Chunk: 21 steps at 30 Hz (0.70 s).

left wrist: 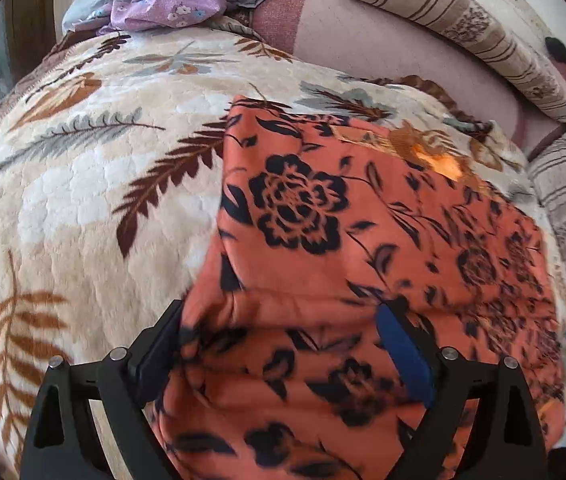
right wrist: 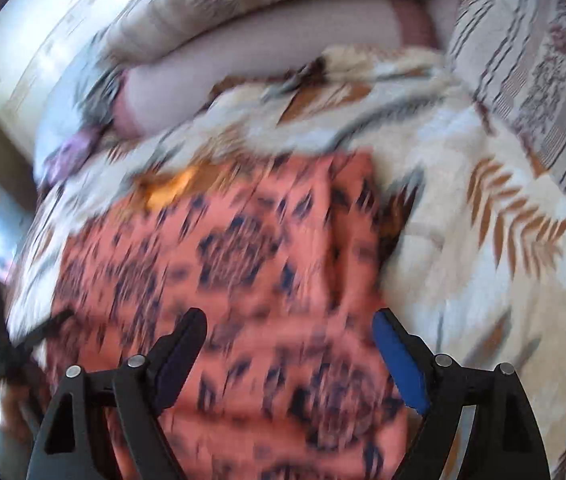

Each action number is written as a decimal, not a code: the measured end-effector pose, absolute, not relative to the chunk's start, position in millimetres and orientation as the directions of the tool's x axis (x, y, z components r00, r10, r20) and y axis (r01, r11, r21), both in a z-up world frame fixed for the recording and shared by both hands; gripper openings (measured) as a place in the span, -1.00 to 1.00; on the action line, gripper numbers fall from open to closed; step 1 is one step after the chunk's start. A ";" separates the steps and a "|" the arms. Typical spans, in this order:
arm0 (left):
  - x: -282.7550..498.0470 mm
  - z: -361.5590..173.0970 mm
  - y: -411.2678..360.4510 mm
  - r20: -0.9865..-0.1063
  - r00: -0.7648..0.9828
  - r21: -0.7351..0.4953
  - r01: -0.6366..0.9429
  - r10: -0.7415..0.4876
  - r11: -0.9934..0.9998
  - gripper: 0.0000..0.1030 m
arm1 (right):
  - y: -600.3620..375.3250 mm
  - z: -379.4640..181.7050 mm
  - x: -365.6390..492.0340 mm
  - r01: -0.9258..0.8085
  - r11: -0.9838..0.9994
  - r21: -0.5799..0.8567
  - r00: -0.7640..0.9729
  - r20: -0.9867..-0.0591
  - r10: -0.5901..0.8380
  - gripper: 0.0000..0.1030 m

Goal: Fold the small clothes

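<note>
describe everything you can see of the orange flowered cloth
The orange cloth is thin, soft-looking fabric printed with dark navy flowers and leaves. It lies spread on the cream leaf-patterned blanket, folded over with a straight left edge and some wrinkles near the front. The left gripper and right gripper both stand open over its near end; whether the fingers touch it is unclear. The right view is blurred.

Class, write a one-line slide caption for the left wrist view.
Left claw, jaws wide open, over an orange floral garment spread on a leaf-patterned blanket.
</note>
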State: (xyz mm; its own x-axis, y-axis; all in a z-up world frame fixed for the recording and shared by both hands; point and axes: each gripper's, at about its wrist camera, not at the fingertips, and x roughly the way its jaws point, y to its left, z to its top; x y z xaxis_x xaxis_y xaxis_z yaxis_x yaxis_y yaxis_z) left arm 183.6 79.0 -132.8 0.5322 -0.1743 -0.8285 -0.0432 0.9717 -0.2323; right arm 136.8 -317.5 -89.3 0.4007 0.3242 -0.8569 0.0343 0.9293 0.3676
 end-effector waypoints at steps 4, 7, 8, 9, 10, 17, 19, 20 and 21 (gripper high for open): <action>114.5 -112.4 78.7 -0.803 0.513 -0.339 0.024 -0.303 0.940 0.82 | -330.8 -115.5 70.2 0.137 0.839 0.526 0.252 -0.838 0.484 0.69; 65.1 -118.8 69.4 -0.822 0.429 -0.381 0.077 -0.375 0.922 0.82 | -324.6 -119.1 17.1 0.095 0.836 0.540 0.161 -0.837 0.523 0.69; 50.3 -125.4 61.2 -0.842 0.375 -0.375 0.109 -0.387 0.921 0.82 | -322.6 -121.0 5.4 0.069 0.844 0.532 0.141 -0.842 0.520 0.69; 35.2 -133.2 52.9 -0.858 0.321 -0.374 0.144 -0.401 0.916 0.82 | -322.5 -117.1 -7.8 0.044 0.851 0.523 0.137 -0.847 0.513 0.69; 20.2 -140.6 44.0 -0.873 0.271 -0.366 0.184 -0.405 0.912 0.82 | -324.6 -114.8 -18.2 0.037 0.851 0.524 0.123 -0.848 0.516 0.69; -42.5 -138.0 58.3 -0.855 0.317 -0.404 0.092 -0.411 0.910 0.82 | -369.0 -94.8 -43.8 0.183 0.753 0.632 0.323 -0.762 0.561 0.69; -54.9 -129.0 87.0 -0.812 0.403 -0.473 -0.031 -0.422 0.880 0.82 | -370.5 -95.9 -42.5 0.218 0.696 0.684 0.365 -0.719 0.592 0.69; -61.2 -126.9 102.3 -0.798 0.443 -0.499 -0.104 -0.409 0.860 0.82 | -371.3 -99.0 -45.1 0.235 0.676 0.699 0.374 -0.707 0.600 0.69; -65.8 -126.8 115.0 -0.795 0.464 -0.515 -0.176 -0.391 0.839 0.82 | -372.8 -103.1 -47.0 0.260 0.667 0.698 0.375 -0.709 0.597 0.69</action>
State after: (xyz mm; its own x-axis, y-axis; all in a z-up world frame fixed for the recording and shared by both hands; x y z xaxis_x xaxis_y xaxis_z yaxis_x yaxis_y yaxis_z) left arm -65.8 115.0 -126.8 0.4638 -0.3913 -0.7948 -0.1756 0.8388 -0.5154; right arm -47.0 -372.8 -103.1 0.3750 0.5968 -0.7094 0.2602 0.6667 0.6984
